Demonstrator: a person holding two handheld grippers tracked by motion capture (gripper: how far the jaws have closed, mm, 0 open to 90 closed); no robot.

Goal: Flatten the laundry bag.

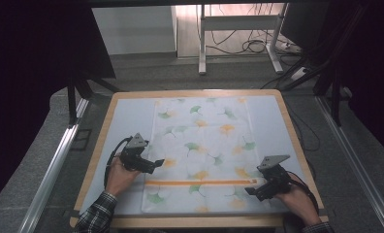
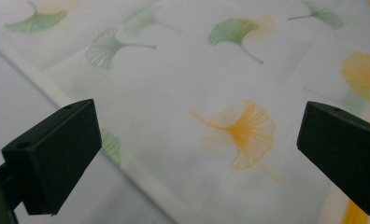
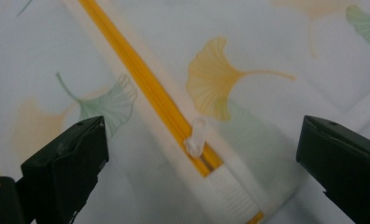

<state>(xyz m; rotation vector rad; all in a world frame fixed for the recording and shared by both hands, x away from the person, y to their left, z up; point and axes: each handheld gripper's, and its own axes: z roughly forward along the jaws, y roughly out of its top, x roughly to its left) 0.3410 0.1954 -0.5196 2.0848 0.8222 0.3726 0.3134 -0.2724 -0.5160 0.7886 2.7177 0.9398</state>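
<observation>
Zipper pull (image 3: 195,138) lies between the open right hand-held gripper (image 3: 199,154) jaws.

wooden-edged table (image 1: 101,145) with a pale blue-grey top. one thing lies flat on it: a white mesh bag (image 1: 202,145) with ginkgo leaf print, orange zipper (image 1: 200,182) running across its near end.

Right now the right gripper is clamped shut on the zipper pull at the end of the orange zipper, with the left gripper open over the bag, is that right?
Not quite. The right gripper is open, not clamped: in the right gripper view its jaws stand wide apart on either side of the zipper pull, touching nothing. The pull does sit at the end of the orange zipper, and the left gripper is open over the bag.
</observation>
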